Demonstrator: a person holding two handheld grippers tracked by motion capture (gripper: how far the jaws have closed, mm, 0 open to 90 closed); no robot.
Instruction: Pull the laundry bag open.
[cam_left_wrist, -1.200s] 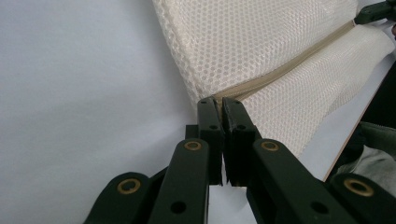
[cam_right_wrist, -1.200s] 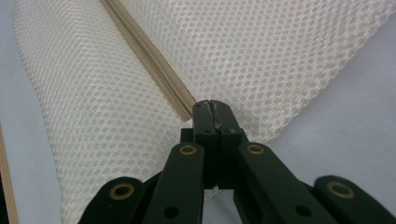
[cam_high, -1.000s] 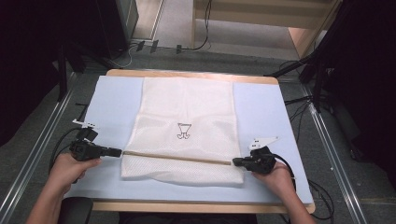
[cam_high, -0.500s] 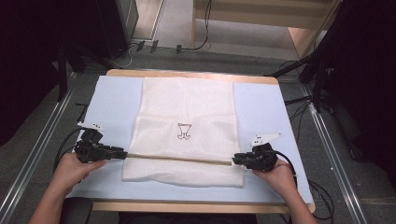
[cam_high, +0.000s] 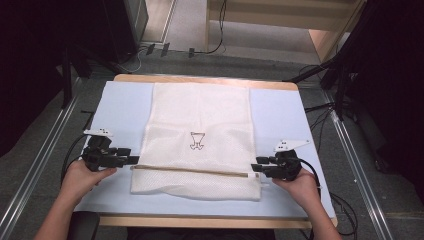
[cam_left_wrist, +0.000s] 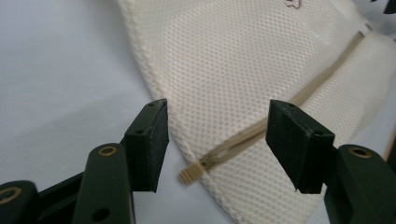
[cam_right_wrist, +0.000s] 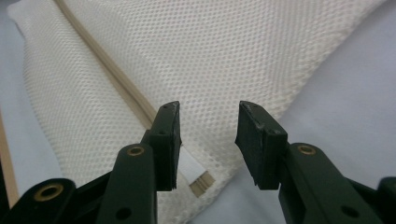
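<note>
We see the left gripper (cam_left_wrist: 217, 140) with its jaws spread wide and nothing pinched; they have just been opening. The tan end of the zipper (cam_left_wrist: 191, 173) lies on the cloth edge between them, untouched. The right gripper (cam_right_wrist: 208, 144) stands about half open, its jaws also just parted, with bare mesh between them and the zipper's other end (cam_right_wrist: 201, 183) just beside its left jaw. Outward, the white mesh bag (cam_high: 200, 135) lies flat along the middle of the tabletop (cam_high: 280, 115), its far edge at the tabletop's far edge, its near hem short of the front rim. We find bare blue surface on both sides of the bag, where the left gripper (cam_high: 131, 159) and the right gripper (cam_high: 258, 167) rest at the zipper line (cam_high: 192, 170).
</note>
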